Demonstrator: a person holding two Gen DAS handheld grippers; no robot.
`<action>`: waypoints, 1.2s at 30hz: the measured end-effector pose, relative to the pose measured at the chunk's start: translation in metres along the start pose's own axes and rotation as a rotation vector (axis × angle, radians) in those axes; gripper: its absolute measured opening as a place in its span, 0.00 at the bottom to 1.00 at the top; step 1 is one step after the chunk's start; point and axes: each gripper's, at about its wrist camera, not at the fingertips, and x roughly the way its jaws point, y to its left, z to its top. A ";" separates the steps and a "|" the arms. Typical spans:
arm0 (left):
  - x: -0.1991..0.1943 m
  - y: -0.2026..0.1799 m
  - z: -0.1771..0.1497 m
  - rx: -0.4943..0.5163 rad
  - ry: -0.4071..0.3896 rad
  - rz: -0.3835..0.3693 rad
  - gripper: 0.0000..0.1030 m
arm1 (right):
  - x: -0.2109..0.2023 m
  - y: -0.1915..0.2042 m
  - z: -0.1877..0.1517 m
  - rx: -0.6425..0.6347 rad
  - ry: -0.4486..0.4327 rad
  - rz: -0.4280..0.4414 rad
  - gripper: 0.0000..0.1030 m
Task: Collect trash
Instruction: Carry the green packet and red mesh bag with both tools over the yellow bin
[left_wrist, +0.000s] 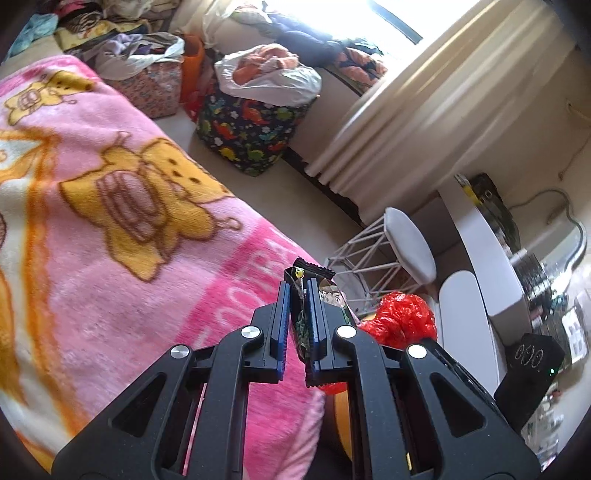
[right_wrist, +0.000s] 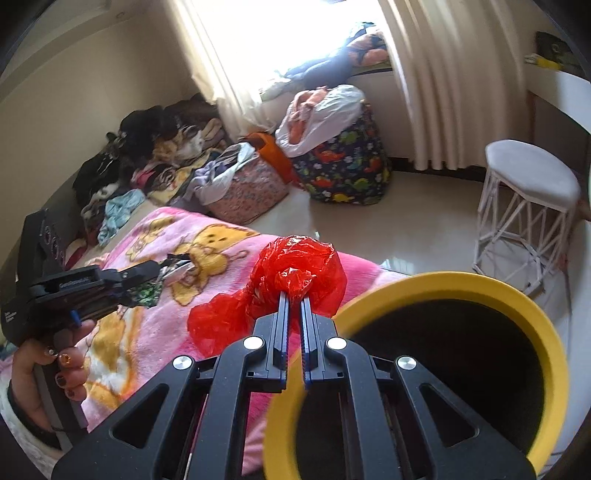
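Observation:
My left gripper (left_wrist: 298, 291) is shut on a crumpled printed snack wrapper (left_wrist: 301, 325), held over the edge of the pink blanket (left_wrist: 110, 221). In the right wrist view that same gripper (right_wrist: 157, 271) shows at the left, with the wrapper (right_wrist: 173, 271) sticking out of it and a hand beneath it. My right gripper (right_wrist: 294, 297) is shut on a crumpled red plastic bag (right_wrist: 295, 266), which hangs just left of the yellow-rimmed bin (right_wrist: 480, 291). The red bag (left_wrist: 400, 319) also shows right of my left gripper.
A white wire stool (right_wrist: 528, 206) stands on the floor at the right. Fabric baskets of clothes, one with dinosaurs (right_wrist: 343, 162) and one pink (right_wrist: 251, 192), sit by the curtains (right_wrist: 424, 74). A white desk (left_wrist: 487, 258) holds clutter at the right.

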 end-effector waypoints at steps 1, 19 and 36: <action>0.000 -0.004 -0.002 0.008 0.001 -0.002 0.05 | -0.004 -0.004 -0.001 0.008 -0.005 -0.006 0.06; 0.014 -0.075 -0.046 0.188 0.058 -0.034 0.05 | -0.047 -0.050 -0.028 0.095 -0.030 -0.085 0.05; 0.028 -0.118 -0.078 0.319 0.102 -0.053 0.05 | -0.065 -0.088 -0.045 0.133 -0.066 -0.209 0.06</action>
